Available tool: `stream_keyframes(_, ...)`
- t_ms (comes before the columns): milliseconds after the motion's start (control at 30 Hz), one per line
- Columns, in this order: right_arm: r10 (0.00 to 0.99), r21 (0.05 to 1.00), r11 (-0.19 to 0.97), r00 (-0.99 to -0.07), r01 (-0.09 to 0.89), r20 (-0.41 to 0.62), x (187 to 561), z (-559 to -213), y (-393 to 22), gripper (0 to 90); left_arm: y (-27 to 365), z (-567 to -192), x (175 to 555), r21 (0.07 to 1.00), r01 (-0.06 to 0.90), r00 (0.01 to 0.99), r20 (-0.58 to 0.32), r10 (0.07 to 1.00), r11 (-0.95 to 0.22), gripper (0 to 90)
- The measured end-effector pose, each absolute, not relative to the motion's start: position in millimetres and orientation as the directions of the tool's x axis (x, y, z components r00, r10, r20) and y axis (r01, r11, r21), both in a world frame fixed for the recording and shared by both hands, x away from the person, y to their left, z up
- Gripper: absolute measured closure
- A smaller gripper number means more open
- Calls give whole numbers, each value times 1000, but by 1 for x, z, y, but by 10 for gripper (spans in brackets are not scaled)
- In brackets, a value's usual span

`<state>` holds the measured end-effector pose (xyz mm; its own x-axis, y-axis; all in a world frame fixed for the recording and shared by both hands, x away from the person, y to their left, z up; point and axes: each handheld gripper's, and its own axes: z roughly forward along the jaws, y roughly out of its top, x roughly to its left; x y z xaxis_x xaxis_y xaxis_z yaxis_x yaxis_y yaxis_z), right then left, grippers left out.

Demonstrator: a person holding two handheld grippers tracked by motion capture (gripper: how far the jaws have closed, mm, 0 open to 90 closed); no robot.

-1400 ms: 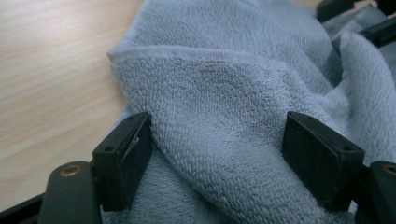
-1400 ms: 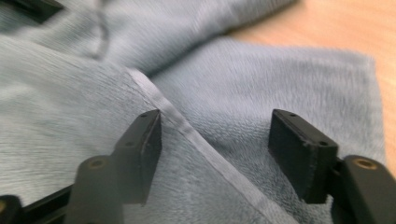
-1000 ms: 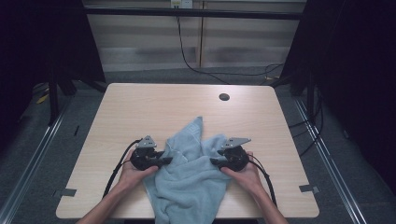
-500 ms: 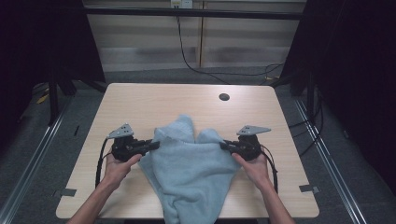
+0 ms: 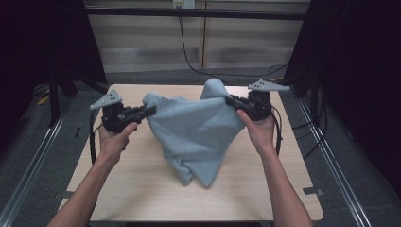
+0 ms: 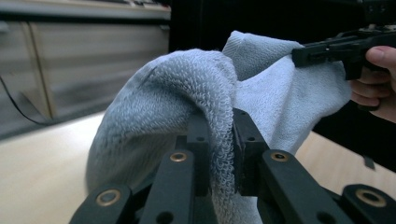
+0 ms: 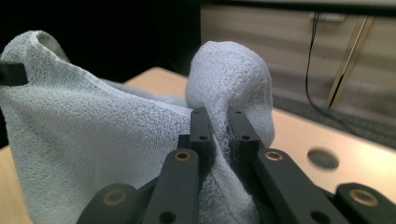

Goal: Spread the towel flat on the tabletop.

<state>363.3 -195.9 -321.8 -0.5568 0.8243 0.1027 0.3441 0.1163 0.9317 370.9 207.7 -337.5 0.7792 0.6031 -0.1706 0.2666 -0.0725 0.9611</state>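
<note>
I see a light wooden bench [image 5: 142,189] with a round hole [image 7: 323,158] near its far edge, standing on grey carpet [image 5: 28,156]. Behind it, pale panelled cabinets [image 5: 156,42] with a black cable [image 5: 189,52] hanging down; dark curtains [image 5: 42,42] flank both sides.

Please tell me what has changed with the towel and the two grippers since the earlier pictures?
Both jaws have just been closing on the towel. The left gripper and right gripper rose and moved apart, lifting and spreading it. The table and its hole stayed the same.

Bare forearms, no sleeves; left tool [image 5: 152,110] and right tool [image 5: 229,100] black (brass-ringed screws), grey three-cornered top plates, black cables.
</note>
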Motion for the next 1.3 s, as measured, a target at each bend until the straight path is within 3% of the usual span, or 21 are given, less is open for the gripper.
stream_keyframes(200, 832, 967, 77, -551, 242, 71, 370, -271, -188, 831, 214, -291, 367, 986, 159, 768, -88, 634, -56, 801)
stream_keyframes(333, 836, 970, 88, -547, 225, 51, 364, -271, -185, 831, 212, -297, 356, 985, 151, 780, -69, 622, -80, 801)
stream_keyframes(433, 834, 957, 113, -548, 268, 55, 354, -300, -186, 831, 212, -330, 341, 976, 193, 805, -97, 586, -103, 800)
stream_keyframes(467, 831, 940, 136, -552, 312, 63, 346, -330, -188, 830, 210, -360, 330, 960, 247, 820, -135, 556, -130, 800)
stream_keyframes(533, 829, 920, 147, -552, 364, 86, 336, -363, -191, 830, 208, -375, 324, 951, 268, 819, -140, 556, -156, 799)
stream_keyframes(600, 836, 897, 179, -543, 404, 78, 325, -393, -193, 829, 201, -414, 311, 914, 346, 828, -191, 527, -213, 796)
stream_keyframes(733, 844, 867, 197, -529, 458, 87, 308, -428, -196, 814, 195, -442, 297, 877, 394, 838, -219, 501, -276, 780)
stream_keyframes(833, 837, 813, 247, -539, 527, 95, 287, -459, -202, 750, 196, -467, 280, 834, 436, 845, -250, 474, -339, 751)
stream_keyframes(1000, 835, 784, 250, -537, 568, 123, 260, -470, -215, 647, 204, -470, 263, 820, 443, 852, -259, 455, -363, 616)
stream_keyframes(1167, 832, 820, 224, -541, 526, 120, 251, -453, -226, 543, 219, -452, 266, 857, 419, 851, -255, 459, -300, 568)
stream_keyframes(1300, 823, 841, 202, -553, 501, 132, 259, -441, -229, 524, 218, -446, 287, 872, 411, 838, -246, 487, -267, 582)
